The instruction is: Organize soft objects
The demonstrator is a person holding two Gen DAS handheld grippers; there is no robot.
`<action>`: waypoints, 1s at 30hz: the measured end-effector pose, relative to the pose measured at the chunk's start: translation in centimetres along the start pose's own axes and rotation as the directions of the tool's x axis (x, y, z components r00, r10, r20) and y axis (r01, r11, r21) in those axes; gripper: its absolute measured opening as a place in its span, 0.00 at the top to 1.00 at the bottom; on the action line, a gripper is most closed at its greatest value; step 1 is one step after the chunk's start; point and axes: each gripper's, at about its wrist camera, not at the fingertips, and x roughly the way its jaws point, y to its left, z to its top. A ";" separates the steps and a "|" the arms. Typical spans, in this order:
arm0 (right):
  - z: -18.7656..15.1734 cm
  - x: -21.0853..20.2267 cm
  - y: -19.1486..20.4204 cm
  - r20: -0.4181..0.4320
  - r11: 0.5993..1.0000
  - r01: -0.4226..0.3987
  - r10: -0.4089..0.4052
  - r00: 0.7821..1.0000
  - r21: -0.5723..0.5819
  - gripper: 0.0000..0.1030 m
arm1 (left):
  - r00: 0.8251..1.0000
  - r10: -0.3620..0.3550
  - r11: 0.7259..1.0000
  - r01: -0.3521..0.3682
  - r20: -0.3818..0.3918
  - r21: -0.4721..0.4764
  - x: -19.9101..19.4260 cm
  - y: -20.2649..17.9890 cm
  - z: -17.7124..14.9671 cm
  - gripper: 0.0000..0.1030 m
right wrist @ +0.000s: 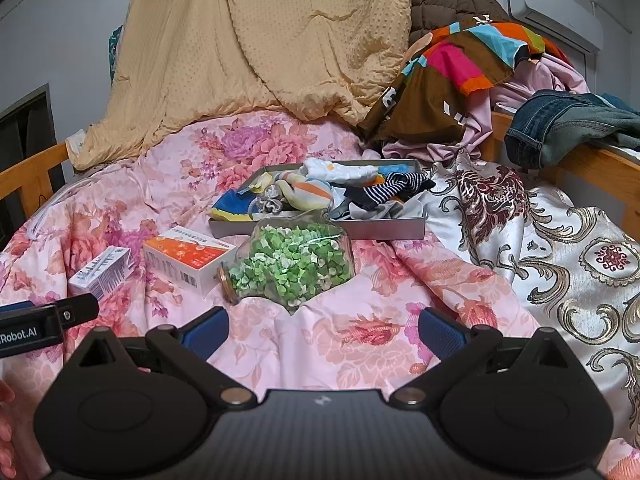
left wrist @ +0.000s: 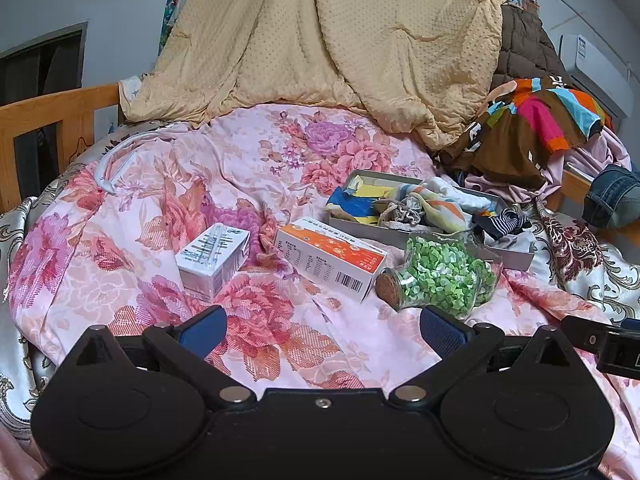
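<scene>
Jaws apart and empty, left gripper [left wrist: 322,330] and right gripper [right wrist: 323,330] hover level over the floral quilt [left wrist: 248,168]; grey tray [right wrist: 384,227] holds socks [right wrist: 404,185], corked jar [right wrist: 292,266] green pieces.

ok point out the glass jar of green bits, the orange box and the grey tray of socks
glass jar [right wrist: 292,268]: right wrist view, on its green-filled belly
orange box [left wrist: 332,258]: left wrist view, on its top face
grey tray [right wrist: 380,229]: right wrist view, on its front wall
</scene>
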 end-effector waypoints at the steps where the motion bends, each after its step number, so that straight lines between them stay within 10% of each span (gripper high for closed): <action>1: 0.0 0.0 0.0 0.000 1.000 0.000 0.000 1.000 0.000 0.00 | 1.000 0.000 1.000 0.000 0.000 0.000 0.0 0.0 0.0 0.01; 30: 0.0 0.0 0.0 -0.006 1.000 0.004 -0.004 1.000 -0.003 0.00 | 1.000 0.001 1.000 -0.001 0.002 0.003 -0.1 0.0 0.0 0.01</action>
